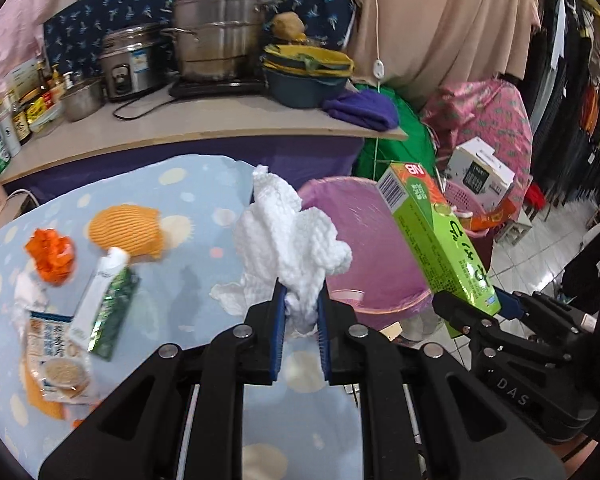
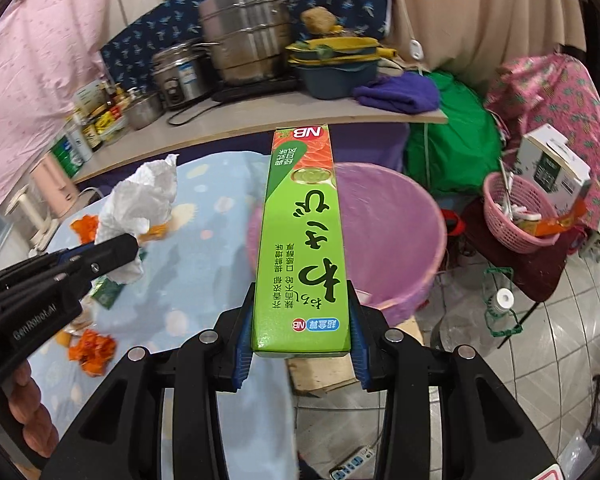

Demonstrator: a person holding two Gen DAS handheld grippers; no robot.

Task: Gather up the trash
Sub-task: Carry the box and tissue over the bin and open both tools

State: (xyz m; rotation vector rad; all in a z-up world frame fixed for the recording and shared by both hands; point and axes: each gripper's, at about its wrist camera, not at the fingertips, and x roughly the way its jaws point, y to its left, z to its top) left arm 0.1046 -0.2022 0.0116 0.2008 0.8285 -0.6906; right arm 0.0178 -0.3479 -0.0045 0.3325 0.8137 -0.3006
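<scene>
Left claw (image 1: 300, 308) pinches crumpled white tissue (image 1: 292, 236) over the blue-spotted tabletop (image 1: 196, 200); soft, near weightless, any fold serves as a hold. Right claw (image 2: 300, 344) clamped across the near end of a green carton (image 2: 302, 240), held out toward the pink bin (image 2: 392, 232). Carton looks light, stiff, crushable. More wrappers lie on the tabletop.

The wasabi box (image 2: 300, 240) is lime green with dark green script. The crumpled tissue (image 1: 292, 240) is white, the trash bin (image 2: 400, 232) lilac-pink. The tablecloth (image 1: 188, 200) is pale blue with cream dots.
</scene>
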